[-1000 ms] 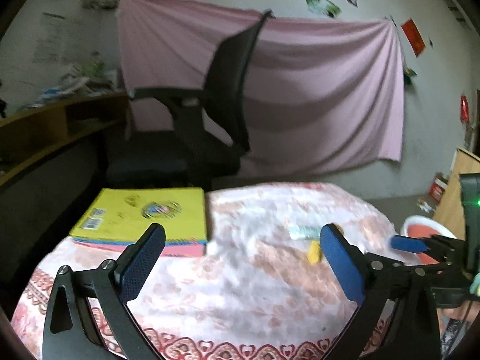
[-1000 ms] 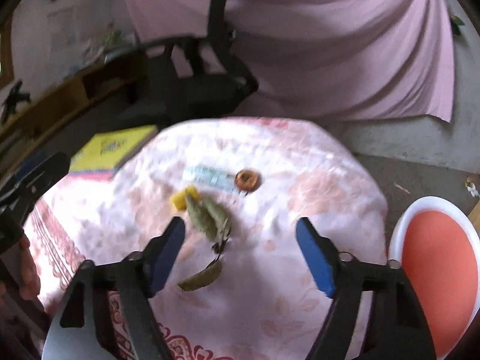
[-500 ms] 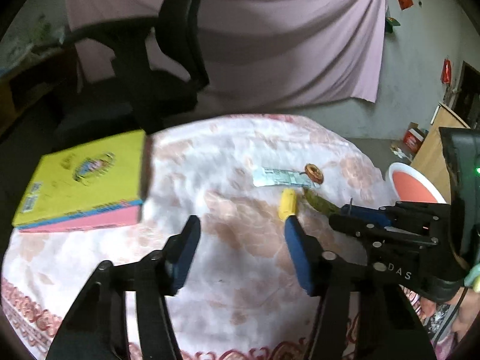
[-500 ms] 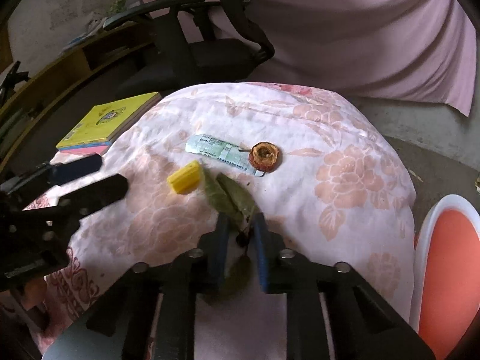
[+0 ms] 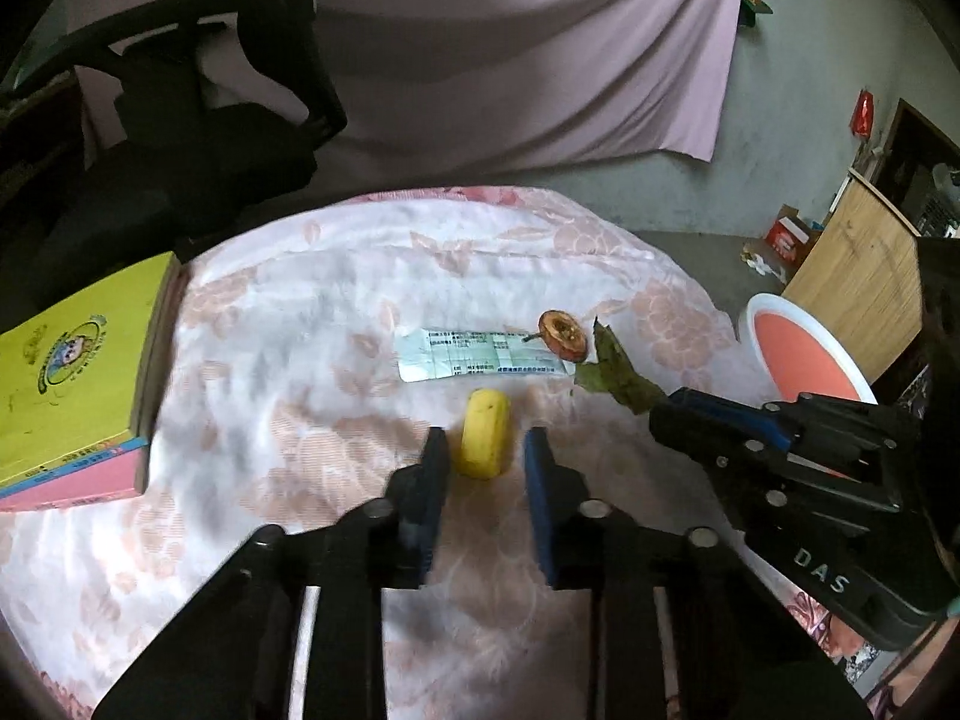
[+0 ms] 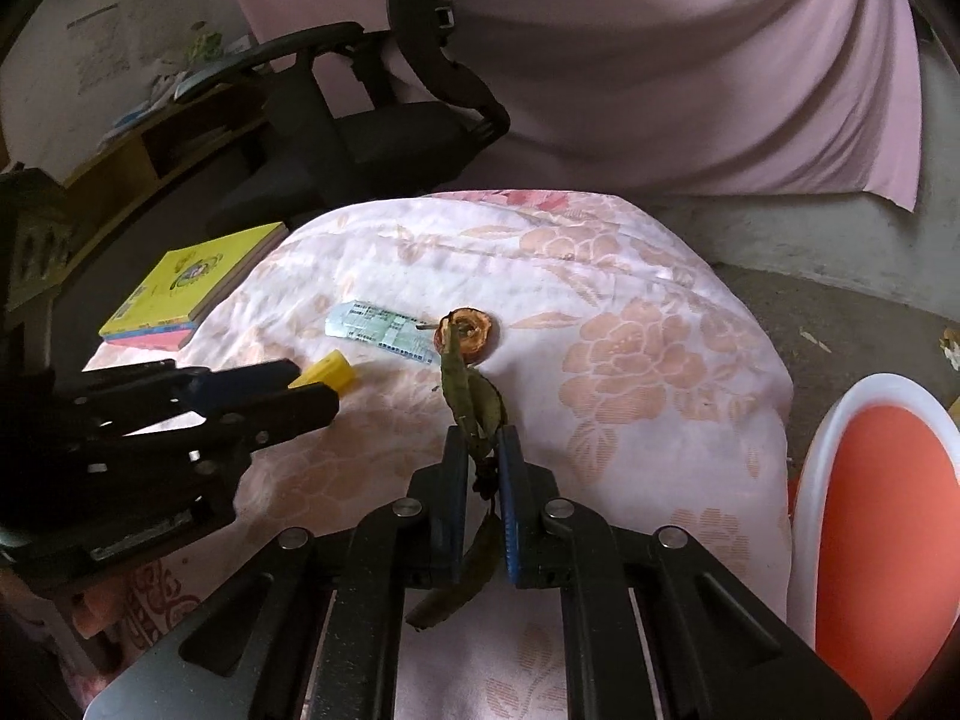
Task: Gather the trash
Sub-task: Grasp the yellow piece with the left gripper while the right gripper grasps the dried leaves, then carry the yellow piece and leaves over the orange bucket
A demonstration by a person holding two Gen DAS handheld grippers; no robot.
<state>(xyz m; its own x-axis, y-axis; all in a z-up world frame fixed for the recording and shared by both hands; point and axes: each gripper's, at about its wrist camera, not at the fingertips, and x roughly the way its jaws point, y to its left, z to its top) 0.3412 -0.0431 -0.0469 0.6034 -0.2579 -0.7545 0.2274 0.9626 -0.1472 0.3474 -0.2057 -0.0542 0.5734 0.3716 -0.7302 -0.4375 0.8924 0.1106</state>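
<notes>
Left gripper [image 5: 485, 450] newly lowered, jaws just closing around yellow piece [image 5: 485, 441], pads apart from it, right gripper [image 6: 483, 450] clenched on leafy twig [image 6: 474, 405]

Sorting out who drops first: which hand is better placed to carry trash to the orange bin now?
Right. The right gripper is shut on the leafy twig, with the orange bin beside it. The left gripper, just closing, only straddles the yellow piece.

Tabletop [image 5: 288, 396] under pink floral cloth [image 6: 630, 360]. Left edge: yellow book [image 5: 66, 372] atop pink one. Centre: pale printed wrapper [image 5: 480, 354], flat; dried fruit slice [image 5: 562, 334] touching its right end; yellow piece [image 5: 485, 432] just below wrapper; dry leaves [image 5: 618, 375] right of wrapper.
</notes>
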